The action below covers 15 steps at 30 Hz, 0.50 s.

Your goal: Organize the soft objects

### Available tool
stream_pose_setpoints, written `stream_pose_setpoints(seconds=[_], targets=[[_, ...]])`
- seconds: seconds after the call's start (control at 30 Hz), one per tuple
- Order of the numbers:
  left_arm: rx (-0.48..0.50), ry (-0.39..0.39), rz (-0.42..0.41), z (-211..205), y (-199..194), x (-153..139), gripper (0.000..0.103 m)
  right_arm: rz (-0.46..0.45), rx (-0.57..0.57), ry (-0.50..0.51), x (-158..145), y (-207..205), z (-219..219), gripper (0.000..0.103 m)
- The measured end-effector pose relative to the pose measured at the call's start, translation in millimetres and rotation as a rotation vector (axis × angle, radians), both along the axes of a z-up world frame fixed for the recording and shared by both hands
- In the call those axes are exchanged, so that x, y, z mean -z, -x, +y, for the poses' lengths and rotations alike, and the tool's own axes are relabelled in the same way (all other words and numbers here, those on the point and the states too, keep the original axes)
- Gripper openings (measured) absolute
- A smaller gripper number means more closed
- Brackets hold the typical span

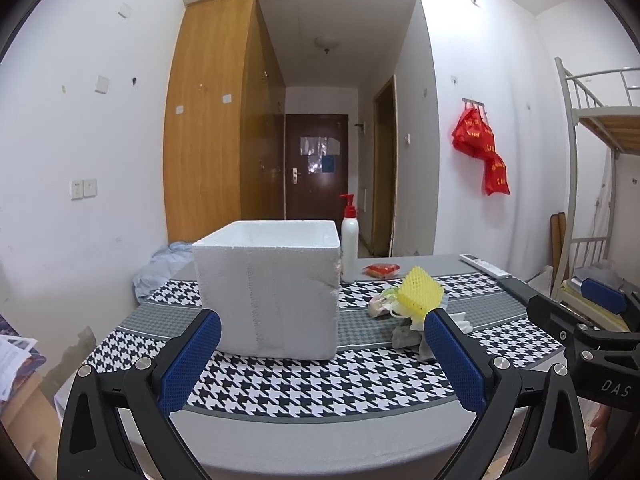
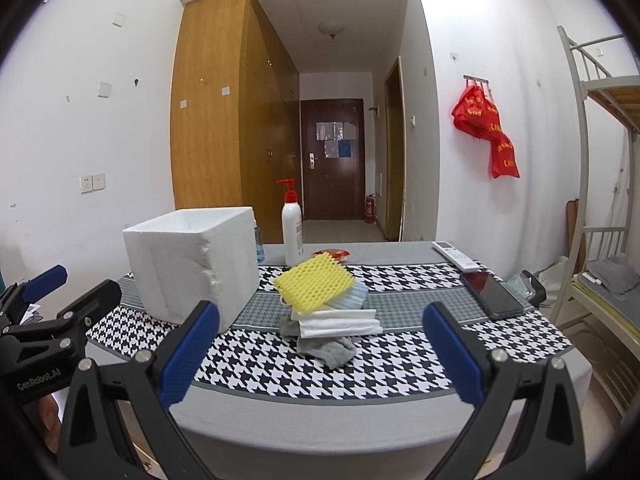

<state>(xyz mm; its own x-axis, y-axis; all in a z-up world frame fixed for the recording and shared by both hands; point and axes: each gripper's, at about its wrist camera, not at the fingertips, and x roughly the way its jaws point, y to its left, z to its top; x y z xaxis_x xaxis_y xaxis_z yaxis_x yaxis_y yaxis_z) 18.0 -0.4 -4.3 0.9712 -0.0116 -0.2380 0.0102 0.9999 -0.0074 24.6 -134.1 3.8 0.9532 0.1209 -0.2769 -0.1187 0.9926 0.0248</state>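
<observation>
A white foam box (image 1: 270, 290) (image 2: 194, 266), open on top, stands on the table's left half. To its right lies a pile of soft things: a yellow foam net (image 2: 314, 282) (image 1: 420, 292) on top, white and pale blue face masks (image 2: 340, 318) under it, and a grey sock (image 2: 326, 346) at the bottom. My left gripper (image 1: 322, 354) is open and empty at the table's near edge, facing the box. My right gripper (image 2: 320, 346) is open and empty, facing the pile from the near edge. Each gripper shows at the edge of the other's view.
The table has a houndstooth cloth (image 2: 360, 368). A white pump bottle (image 2: 292, 228) and a red packet (image 1: 382, 270) stand behind the pile. A remote (image 2: 456, 256) and a black phone (image 2: 492, 294) lie at the right. A bunk bed (image 2: 600, 200) stands further right.
</observation>
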Motion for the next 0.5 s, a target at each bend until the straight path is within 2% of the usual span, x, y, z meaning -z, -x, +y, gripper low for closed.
stream_pose_setpoints(seconds=[0.5], targets=[[0.039, 0.013, 0.020, -17, -43, -12, 0.102, 0.022, 0.033, 0.004, -11, -34, -18, 0.103]])
